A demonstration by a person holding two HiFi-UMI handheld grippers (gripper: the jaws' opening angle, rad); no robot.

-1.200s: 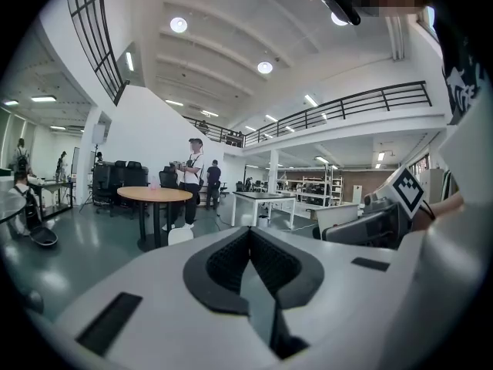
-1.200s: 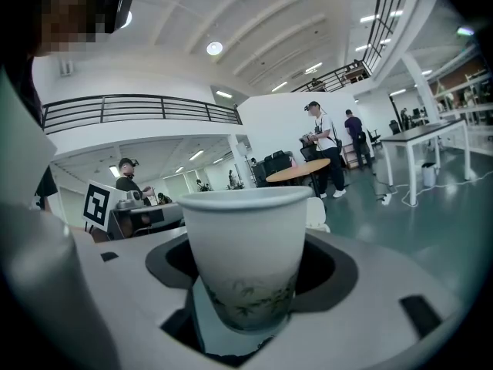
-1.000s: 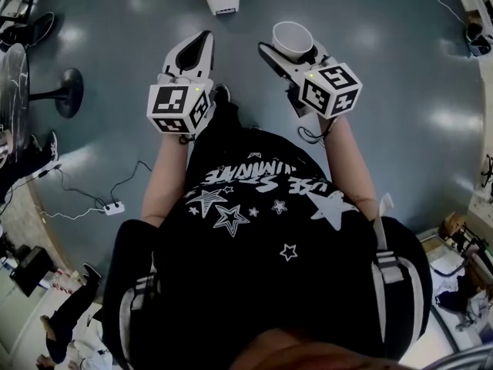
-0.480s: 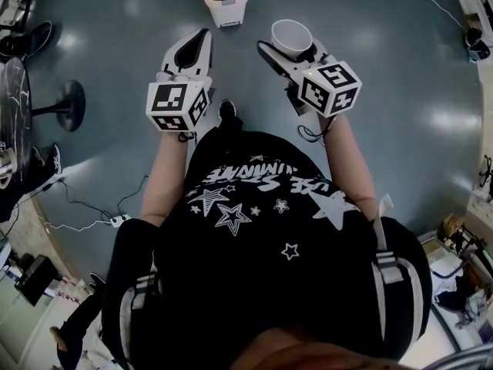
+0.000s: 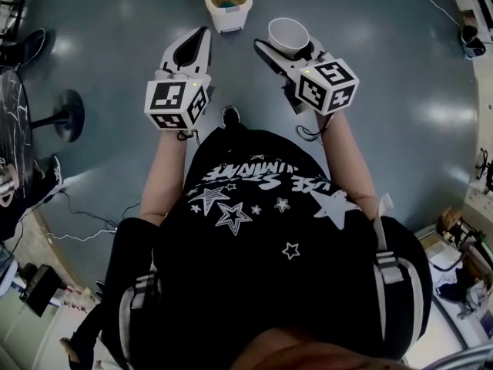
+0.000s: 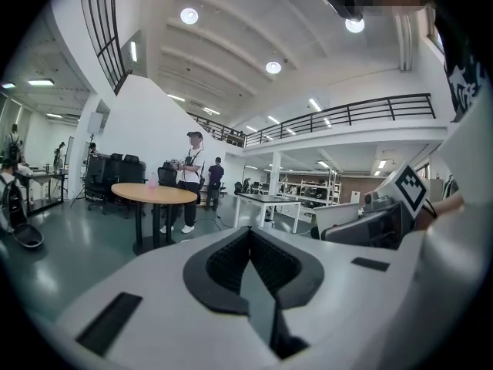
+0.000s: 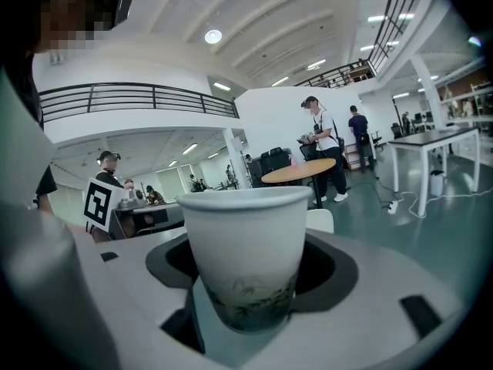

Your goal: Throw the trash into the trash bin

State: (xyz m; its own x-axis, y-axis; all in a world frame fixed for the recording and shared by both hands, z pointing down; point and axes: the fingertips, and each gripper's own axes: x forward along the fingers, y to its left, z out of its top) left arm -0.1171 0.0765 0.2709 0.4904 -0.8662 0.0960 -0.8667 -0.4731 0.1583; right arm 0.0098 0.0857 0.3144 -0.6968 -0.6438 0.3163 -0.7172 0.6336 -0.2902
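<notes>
The right gripper [image 5: 285, 47] grips an upright paper cup [image 5: 289, 33] between wide-set jaws, while the left gripper [image 5: 202, 37] is closed on nothing. The open trash bin [image 5: 229, 21] stands on the floor [image 5: 385, 60] just ahead, slightly left of the cup, so the cup-holding hand is well placed.

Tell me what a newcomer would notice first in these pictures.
The white paper cup stands out: it sits upright, clamped between the jaws of the right hand-held gripper. On the floor just ahead stands an open white trash bin, while the left hand-held gripper is shut and empty.
</notes>
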